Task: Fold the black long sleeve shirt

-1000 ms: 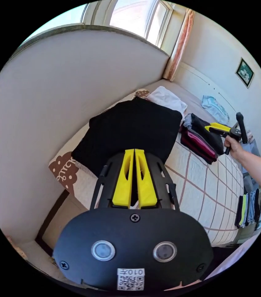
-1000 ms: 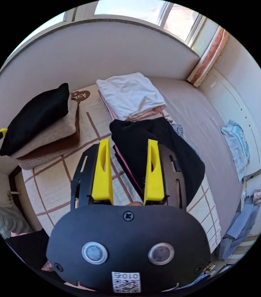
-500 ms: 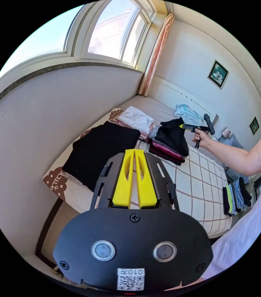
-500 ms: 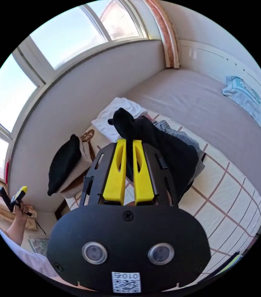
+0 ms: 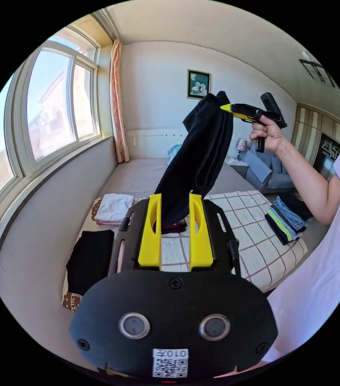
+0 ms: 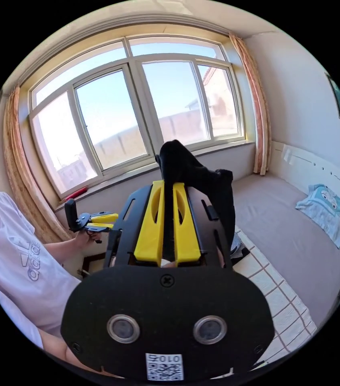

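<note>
Our right gripper is clamped on the black shirt, holding it up above the bed. Our left gripper stands open with nothing in it, below the hanging cloth.

1. We are seeing a wide window letting in bright daylight, with peach curtains hanging at its sides.
2. A framed picture is hanging on the pale wall.
3. A bed is lying under the window.
</note>
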A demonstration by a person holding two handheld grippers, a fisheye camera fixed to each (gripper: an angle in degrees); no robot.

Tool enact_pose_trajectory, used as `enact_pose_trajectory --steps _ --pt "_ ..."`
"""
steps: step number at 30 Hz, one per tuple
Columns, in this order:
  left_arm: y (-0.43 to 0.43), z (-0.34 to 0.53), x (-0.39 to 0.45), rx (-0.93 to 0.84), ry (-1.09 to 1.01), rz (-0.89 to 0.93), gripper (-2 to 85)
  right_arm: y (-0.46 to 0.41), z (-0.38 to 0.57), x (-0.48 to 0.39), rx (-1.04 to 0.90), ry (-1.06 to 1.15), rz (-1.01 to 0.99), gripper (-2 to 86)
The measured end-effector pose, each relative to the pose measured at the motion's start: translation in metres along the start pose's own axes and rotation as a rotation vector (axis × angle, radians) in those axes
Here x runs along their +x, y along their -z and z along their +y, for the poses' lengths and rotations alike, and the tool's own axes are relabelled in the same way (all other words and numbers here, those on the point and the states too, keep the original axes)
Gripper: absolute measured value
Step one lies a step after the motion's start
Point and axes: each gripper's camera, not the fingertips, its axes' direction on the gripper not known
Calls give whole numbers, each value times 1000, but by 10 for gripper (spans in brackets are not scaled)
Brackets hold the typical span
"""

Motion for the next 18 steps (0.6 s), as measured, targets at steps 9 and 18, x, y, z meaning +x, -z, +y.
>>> enact_pose_trajectory --steps 9,18 --pt "-1 -108 119 -1 -206 463 77 65 158 -43 -12 12 -256 50" --pt "-16 -117 113 -136 -34 488 6 140 281 7 93 -200 -74 49"
